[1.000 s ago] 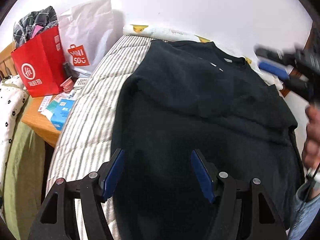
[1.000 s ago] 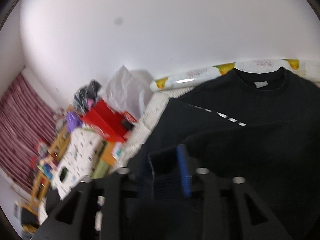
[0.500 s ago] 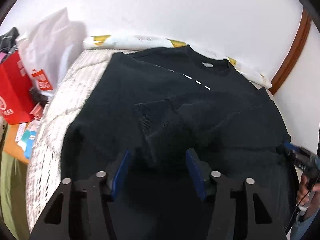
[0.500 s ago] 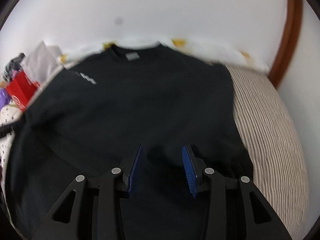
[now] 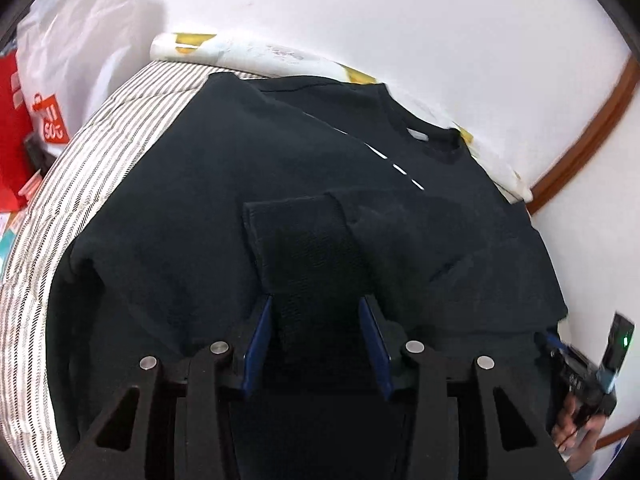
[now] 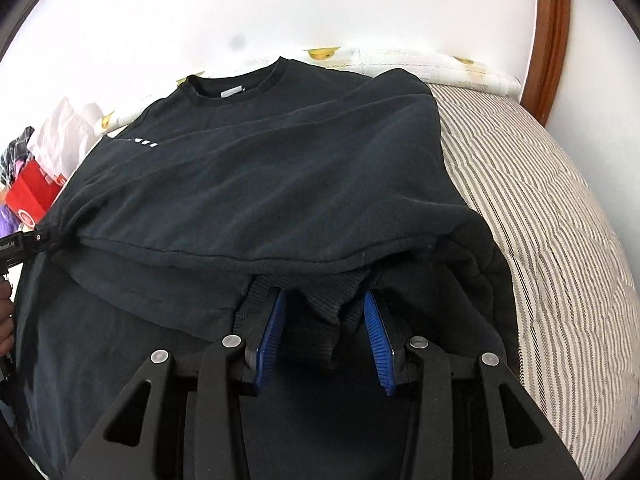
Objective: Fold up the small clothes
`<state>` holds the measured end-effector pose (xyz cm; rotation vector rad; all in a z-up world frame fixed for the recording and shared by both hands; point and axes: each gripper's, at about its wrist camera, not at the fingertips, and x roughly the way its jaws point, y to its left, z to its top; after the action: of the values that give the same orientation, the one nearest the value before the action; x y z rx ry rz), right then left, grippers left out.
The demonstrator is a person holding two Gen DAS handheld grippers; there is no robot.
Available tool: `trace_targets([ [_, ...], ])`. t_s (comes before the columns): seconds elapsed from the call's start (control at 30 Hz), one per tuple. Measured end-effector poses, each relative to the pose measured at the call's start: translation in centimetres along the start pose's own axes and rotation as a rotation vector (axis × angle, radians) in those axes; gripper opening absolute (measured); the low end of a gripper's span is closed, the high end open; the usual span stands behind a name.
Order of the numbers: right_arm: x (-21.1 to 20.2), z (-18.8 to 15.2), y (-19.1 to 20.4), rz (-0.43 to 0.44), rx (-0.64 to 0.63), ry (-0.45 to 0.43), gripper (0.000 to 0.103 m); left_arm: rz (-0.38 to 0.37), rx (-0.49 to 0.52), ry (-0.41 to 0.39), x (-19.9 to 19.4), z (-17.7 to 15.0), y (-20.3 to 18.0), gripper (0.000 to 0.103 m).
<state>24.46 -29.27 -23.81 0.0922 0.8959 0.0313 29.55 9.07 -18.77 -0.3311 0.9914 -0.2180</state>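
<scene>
A black sweatshirt [image 5: 208,184] lies spread on a striped bed, collar toward the wall; it also shows in the right wrist view [image 6: 256,168]. Both sleeves are folded in over the body. My left gripper [image 5: 316,316] is open over the lower left part, with a ribbed cuff [image 5: 304,240] lying between its blue fingers. My right gripper [image 6: 324,312] is open at the lower right, with another ribbed cuff [image 6: 324,300] between its blue fingers. The right gripper also shows at the left view's right edge [image 5: 580,368].
The striped bedcover [image 6: 540,200] is bare right of the sweatshirt and on the left [image 5: 80,152]. A rolled duck-print pad [image 5: 248,48] lies along the white wall. A white shopping bag [image 5: 68,68] and a red bag [image 6: 32,196] stand left of the bed. Wooden trim [image 6: 552,32] runs up the right.
Both grippers moved to the sweatshirt's lower part. The right gripper let go of the cloth it carried a second ago, swung right, and now straddles a cuff. The left gripper closed in on the other cuff.
</scene>
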Motion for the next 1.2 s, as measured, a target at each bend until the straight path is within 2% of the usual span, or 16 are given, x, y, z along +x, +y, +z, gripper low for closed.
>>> trace_targets([
  [0.07, -0.1, -0.1, 0.1, 0.004, 0.006, -0.001, 0.041, 0.026, -0.005, -0.002, 0.1, 0.4, -0.2, 0.042],
  [0.2, -0.5, 0.0, 0.1, 0.011, 0.002, 0.006, 0.041, 0.124, 0.06, -0.014, 1.1, 0.9, -1.7, 0.042],
  [0.27, -1.3, 0.0, 0.3, 0.004, -0.028, -0.004, 0.041, 0.137, 0.051, -0.01, 1.5, 1.4, -1.8, 0.042],
  [0.33, -2.5, 0.0, 0.2, -0.024, -0.051, -0.043, 0.041, 0.171, 0.045, -0.014, 1.3, 1.5, -1.6, 0.028],
  [0.37, -2.9, 0.1, 0.1, -0.048, -0.059, -0.061, 0.041, 0.201, 0.055, -0.023, 1.1, 1.6, -1.7, 0.018],
  [0.43, -2.8, 0.2, -0.4, -0.053, -0.057, -0.049, 0.041, 0.187, 0.055, -0.041, 0.3, 1.6, -1.7, 0.011],
  [0.53, -1.4, 0.0, -0.9, 0.034, -0.004, 0.013, 0.041, 0.143, 0.053, -0.088, -1.7, 2.0, -2.1, 0.009],
  [0.6, -0.5, -0.2, -0.7, 0.076, 0.015, 0.019, 0.041, 0.122, 0.056, -0.121, -3.1, 2.4, -2.2, 0.009],
  [0.63, -0.3, -0.3, -0.7, 0.073, 0.033, 0.012, 0.034, 0.108, 0.056, -0.136, -4.0, 2.7, -2.2, 0.009],
  [0.7, -0.2, -0.1, -0.4, 0.041, 0.035, -0.014, 0.011, 0.105, 0.053, -0.164, -5.3, 3.2, -1.9, 0.007],
  [0.73, -0.3, 0.0, -0.2, 0.007, 0.01, -0.029, 0.01, 0.106, 0.052, -0.183, -6.2, 3.4, -1.5, 0.007],
  [0.77, -0.3, -0.1, -0.1, 0.009, 0.003, -0.032, 0.009, 0.11, 0.048, -0.189, -6.2, 3.9, -1.5, 0.003],
  [0.9, -1.0, -0.1, -0.7, 0.014, 0.023, -0.035, 0.008, 0.148, 0.033, -0.217, -7.4, 4.2, 0.4, 0.003],
  [1.03, -1.3, -0.1, -0.4, -0.005, 0.012, -0.033, 0.008, 0.155, 0.009, -0.187, -6.8, 3.6, 2.4, 0.003],
  [1.13, -2.0, 0.0, -0.1, -0.025, -0.003, -0.038, 0.006, 0.157, -0.002, -0.197, -6.8, 3.3, 3.5, 0.003],
  [1.2, -2.5, 0.1, -0.2, -0.069, -0.018, -0.04, 0.006, 0.16, -0.013, -0.181, -6.4, 3.5, 4.2, 0.003],
])
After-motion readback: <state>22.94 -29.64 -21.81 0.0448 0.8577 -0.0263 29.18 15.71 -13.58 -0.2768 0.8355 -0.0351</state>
